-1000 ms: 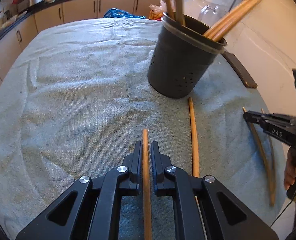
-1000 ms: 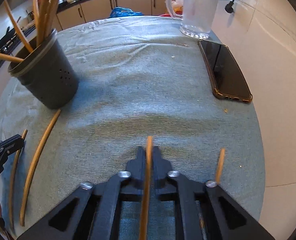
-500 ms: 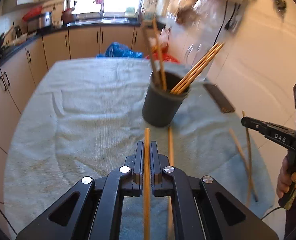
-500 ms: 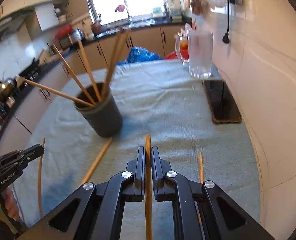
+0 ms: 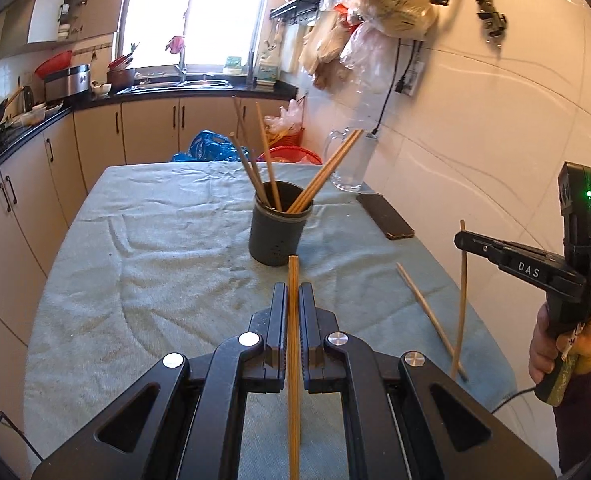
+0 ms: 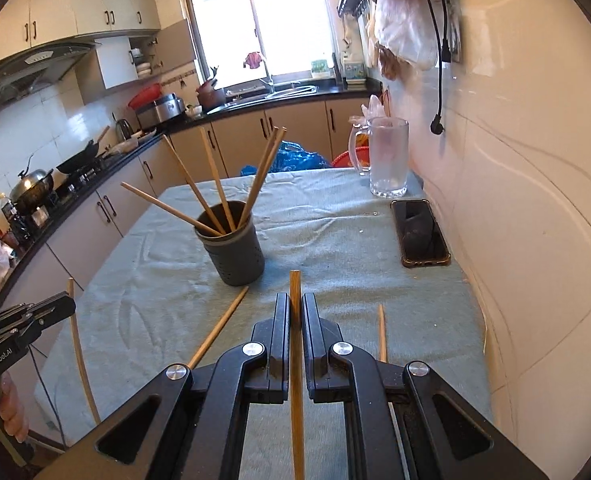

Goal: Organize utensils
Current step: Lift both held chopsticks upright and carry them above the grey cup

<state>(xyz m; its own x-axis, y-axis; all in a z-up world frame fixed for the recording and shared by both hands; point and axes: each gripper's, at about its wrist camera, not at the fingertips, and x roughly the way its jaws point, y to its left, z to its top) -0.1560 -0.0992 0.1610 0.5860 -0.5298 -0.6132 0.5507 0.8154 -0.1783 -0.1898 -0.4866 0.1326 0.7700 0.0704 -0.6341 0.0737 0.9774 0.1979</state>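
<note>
Both claws clamped on one chopstick each: left claw [image 5: 291,300], right claw [image 6: 294,308]. Advice: aim tips down over holder [image 5: 276,232] mouth, then release one at a time.

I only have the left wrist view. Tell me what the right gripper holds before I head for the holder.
Observer: The right gripper is shut on a right-hand chopstick, its tip pointing toward the holder.
Operator: Report any chopstick that my own gripper hides.
Observer: A loose chopstick lies on the cloth, running from the holder's base toward you.
Operator: Describe my grip from the side.
Observer: The left gripper has the left-hand chopstick across its tip, sticking out above and below.
</note>
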